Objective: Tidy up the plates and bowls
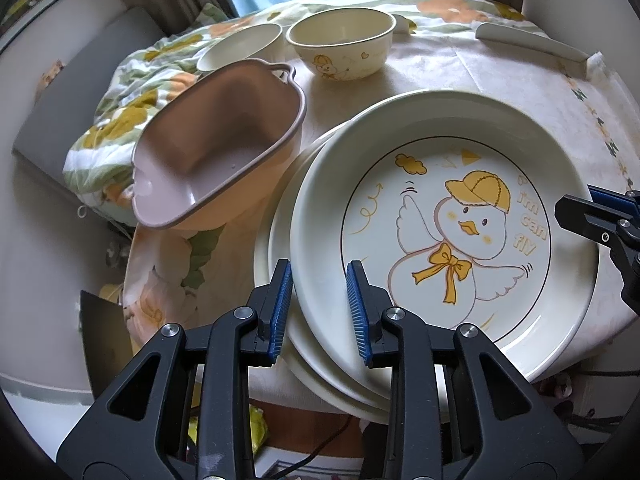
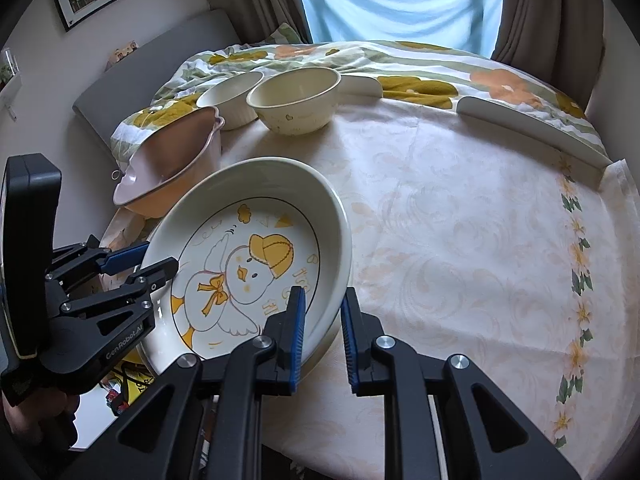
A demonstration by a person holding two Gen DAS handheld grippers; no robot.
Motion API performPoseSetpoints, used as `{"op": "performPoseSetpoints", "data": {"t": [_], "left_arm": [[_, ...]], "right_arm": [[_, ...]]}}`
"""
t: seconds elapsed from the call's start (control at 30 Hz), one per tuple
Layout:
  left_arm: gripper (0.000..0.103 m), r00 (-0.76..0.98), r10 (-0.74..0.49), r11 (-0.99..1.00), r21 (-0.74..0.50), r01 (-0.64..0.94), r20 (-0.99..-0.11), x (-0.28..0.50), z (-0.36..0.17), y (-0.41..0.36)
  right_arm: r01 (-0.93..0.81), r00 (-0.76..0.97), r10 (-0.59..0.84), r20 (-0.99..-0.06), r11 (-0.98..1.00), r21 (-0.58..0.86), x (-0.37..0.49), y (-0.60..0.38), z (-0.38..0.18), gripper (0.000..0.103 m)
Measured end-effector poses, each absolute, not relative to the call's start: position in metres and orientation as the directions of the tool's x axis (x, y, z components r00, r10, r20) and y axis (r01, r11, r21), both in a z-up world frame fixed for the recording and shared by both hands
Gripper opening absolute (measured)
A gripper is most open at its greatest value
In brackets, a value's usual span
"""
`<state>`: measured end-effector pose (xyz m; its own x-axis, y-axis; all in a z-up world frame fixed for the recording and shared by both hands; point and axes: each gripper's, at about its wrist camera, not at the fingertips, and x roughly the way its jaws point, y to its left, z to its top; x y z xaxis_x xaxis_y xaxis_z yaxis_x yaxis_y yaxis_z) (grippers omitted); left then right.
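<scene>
The cream ceramic plate with a yellow-capped duck drawing point(image 1: 444, 232) already sits on a plain cream plate point(image 1: 276, 240) at the lower centre of both views, so the plates look stacked. The cream duck-print bowl point(image 1: 342, 42) and the ribbed white bowl point(image 1: 240, 46) stand apart at the top, seemingly not yet nested. The left gripper point(image 1: 320, 308) and right gripper point(image 2: 323, 334) each straddle the duck plate's rim, fingers apart, not clamped. Only the left view shows the lower plate clearly; the right view shows the worktop point(image 2: 460, 240) to the right. A pink plastic basin point(image 1: 216, 148) sits upper left.
</scene>
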<state>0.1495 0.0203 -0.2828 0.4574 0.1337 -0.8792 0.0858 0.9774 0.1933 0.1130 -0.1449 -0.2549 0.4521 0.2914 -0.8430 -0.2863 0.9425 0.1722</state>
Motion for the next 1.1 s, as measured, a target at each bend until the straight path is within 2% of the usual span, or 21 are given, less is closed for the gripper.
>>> {"op": "performPoseSetpoints", "data": {"t": [0.83, 0.87, 0.9, 0.93, 0.97, 1.1], "left_arm": [[0.026, 0.476, 0.179, 0.965, 0.248, 0.085, -0.861, 0.1443, -0.2794, 0.0203], [0.036, 0.471, 0.167, 0.967, 0.238, 0.094, -0.866, 0.1447, -0.28, 0.0206], [0.056, 0.468, 0.146, 0.97, 0.219, 0.106, -0.872, 0.1457, -0.2802, 0.0198], [0.067, 0.451, 0.117, 0.975, 0.189, 0.116, -0.885, 0.147, -0.2818, 0.0191], [0.075, 0.448, 0.099, 0.979, 0.168, 0.117, -0.888, 0.1466, -0.2825, 0.0193], [0.075, 0.462, 0.1, 0.979, 0.17, 0.113, -0.881, 0.1423, -0.2799, 0.0175]], "right_arm": [[-0.271, 0.428, 0.287, -0.857, 0.945, 0.181, 0.1135, -0.1401, -0.2623, 0.016], [-0.271, 0.428, 0.288, -0.857, 0.945, 0.182, 0.1133, -0.14, -0.2621, 0.016], [-0.268, 0.428, 0.288, -0.857, 0.946, 0.184, 0.1133, -0.1401, -0.2621, 0.016], [-0.266, 0.427, 0.29, -0.856, 0.946, 0.188, 0.1132, -0.14, -0.2622, 0.016], [-0.262, 0.427, 0.291, -0.856, 0.946, 0.192, 0.1128, -0.1394, -0.2627, 0.016], [-0.257, 0.428, 0.299, -0.853, 0.945, 0.203, 0.1114, -0.1392, -0.2629, 0.016]]}}
